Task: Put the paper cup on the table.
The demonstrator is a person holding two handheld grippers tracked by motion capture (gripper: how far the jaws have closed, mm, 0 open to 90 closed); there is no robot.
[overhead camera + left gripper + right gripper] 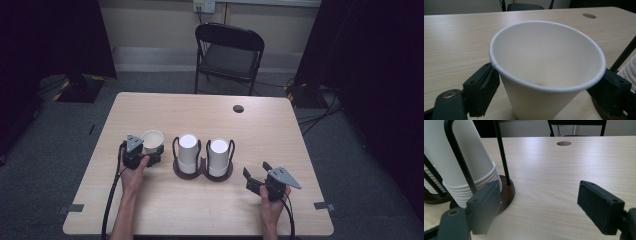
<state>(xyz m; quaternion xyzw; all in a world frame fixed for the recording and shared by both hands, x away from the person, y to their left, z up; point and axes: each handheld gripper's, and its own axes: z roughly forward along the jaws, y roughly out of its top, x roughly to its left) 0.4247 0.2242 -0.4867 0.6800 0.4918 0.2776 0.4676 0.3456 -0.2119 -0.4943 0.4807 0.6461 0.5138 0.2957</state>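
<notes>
Sitting near the middle of the table [200, 210], serving as landmark: cup rack [202, 172] carrying two stacks of upturned white cups [189, 152]. Standing upright just left of the rack: single paper cup [546, 72], mouth up. Flanking that cup with wide jaws, pads beside its wall: left gripper [150, 155]. Hovering right of the rack, jaws gaping wide around nothing: right gripper [256, 176].

left tool [145, 156]: black, grey plate, black cable | right tool [256, 176]: same | forearms bare
</notes>
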